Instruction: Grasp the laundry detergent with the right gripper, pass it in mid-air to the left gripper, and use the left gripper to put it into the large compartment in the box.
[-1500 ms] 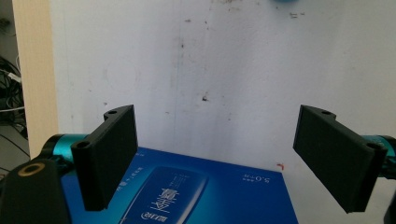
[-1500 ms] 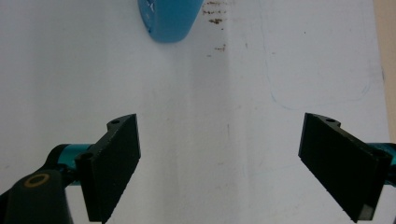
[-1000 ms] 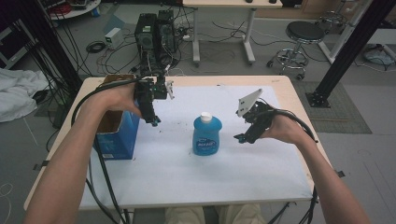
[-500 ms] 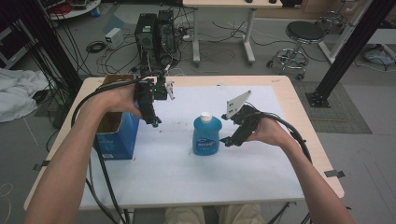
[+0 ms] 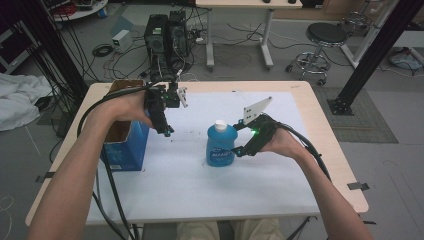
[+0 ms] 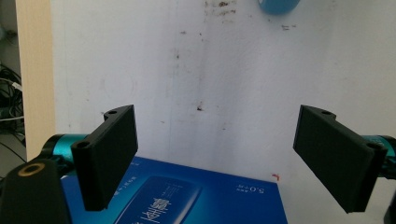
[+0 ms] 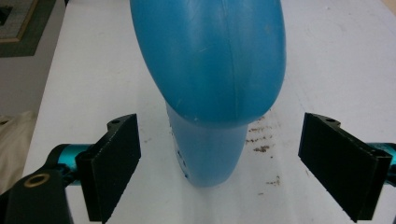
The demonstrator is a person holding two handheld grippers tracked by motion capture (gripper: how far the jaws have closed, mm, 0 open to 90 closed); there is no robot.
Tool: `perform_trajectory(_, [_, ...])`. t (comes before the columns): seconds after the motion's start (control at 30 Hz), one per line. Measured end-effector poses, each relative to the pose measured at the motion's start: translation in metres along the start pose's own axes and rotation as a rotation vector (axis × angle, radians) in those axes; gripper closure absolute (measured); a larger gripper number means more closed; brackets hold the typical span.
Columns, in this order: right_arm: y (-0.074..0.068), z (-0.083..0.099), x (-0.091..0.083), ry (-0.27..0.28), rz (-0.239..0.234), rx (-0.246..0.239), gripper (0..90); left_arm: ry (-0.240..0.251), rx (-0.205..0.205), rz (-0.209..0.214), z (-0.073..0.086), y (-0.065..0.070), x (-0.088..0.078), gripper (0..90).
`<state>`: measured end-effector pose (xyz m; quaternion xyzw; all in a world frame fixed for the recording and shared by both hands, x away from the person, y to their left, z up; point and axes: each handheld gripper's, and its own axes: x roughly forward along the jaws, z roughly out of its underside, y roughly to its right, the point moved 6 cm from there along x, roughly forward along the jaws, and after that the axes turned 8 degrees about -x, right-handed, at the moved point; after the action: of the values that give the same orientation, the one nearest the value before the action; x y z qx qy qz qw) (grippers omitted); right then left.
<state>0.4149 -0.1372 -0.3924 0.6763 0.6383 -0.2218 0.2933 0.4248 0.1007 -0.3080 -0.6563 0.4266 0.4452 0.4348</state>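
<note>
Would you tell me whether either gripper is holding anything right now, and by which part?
Nothing is held. The right gripper stands open around the blue bottle without touching it; the left gripper is open and empty.

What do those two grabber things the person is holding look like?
Each gripper is black. The left gripper and right gripper have two flat, rectangular black jaws on teal bars. The right one carries a grey three-cornered plate and a small green light. Thick black cables trail back along bare, sleeveless forearms.

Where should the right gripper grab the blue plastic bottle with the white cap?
Probably low on the blue plastic bottle, coming level from its right side: it stands upright and, in the right gripper view, narrows toward the base between the open jaws of the right gripper.
</note>
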Motion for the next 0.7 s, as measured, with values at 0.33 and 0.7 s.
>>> perform_trajectory(0.33, [-0.002, -0.002, 0.016, 0.028, -0.028, -0.012, 12.0, 0.000, -0.002, 0.006, 0.001, 0.001, 0.003, 13.9])
perform_trajectory(0.7, [-0.002, -0.004, 0.028, 0.081, -0.041, -0.014, 12.1, 0.008, -0.008, 0.007, 0.003, 0.002, 0.003, 13.9])
